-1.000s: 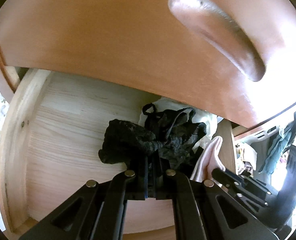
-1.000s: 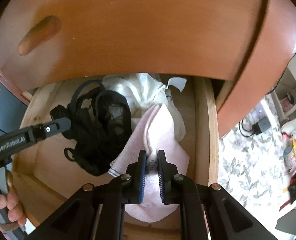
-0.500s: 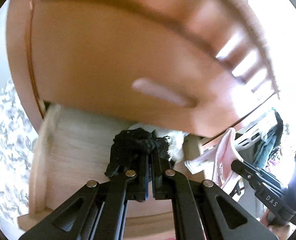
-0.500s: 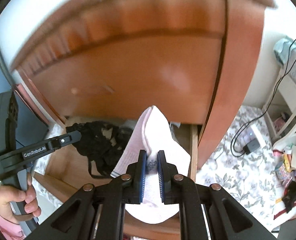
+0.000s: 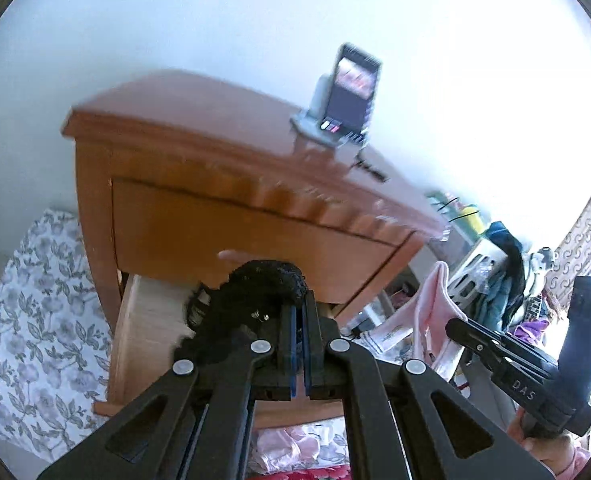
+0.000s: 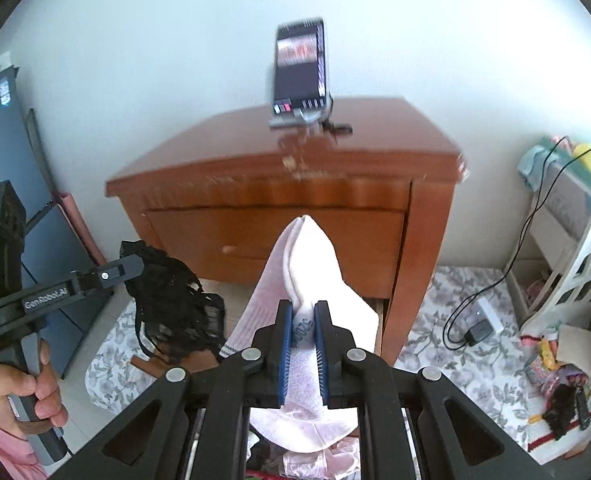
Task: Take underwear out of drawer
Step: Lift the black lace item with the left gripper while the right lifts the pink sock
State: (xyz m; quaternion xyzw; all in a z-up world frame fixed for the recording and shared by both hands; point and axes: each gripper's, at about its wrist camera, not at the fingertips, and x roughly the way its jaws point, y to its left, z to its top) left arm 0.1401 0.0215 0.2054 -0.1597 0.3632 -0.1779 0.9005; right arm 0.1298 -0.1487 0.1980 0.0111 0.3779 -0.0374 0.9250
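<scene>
My left gripper (image 5: 298,312) is shut on black lace underwear (image 5: 251,300), which bunches over its fingertips and hangs to the left. In the right wrist view the same black underwear (image 6: 171,304) dangles from the left gripper (image 6: 135,266), held by a hand at lower left. My right gripper (image 6: 303,312) is shut on a pale pink garment (image 6: 307,264) that stands up between the pads and droops below them. The pink garment (image 5: 431,320) also shows in the left wrist view, hanging from the right gripper (image 5: 451,326). Both grippers are raised above the open bottom drawer (image 5: 147,320) of the wooden nightstand (image 6: 279,196).
A phone on a stand (image 6: 299,76) sits on the nightstand top. The upper drawer with its knob (image 6: 229,249) is closed. A floral mat (image 6: 455,320) with a charger cable (image 6: 475,328) lies at the right, beside a white shelf (image 6: 575,264). A dark panel (image 6: 7,140) leans at the left.
Both grippers have risen and pulled back from the drawer, lifting the black underwear and the pink garment out. The nightstand top and the phone have come into view.
</scene>
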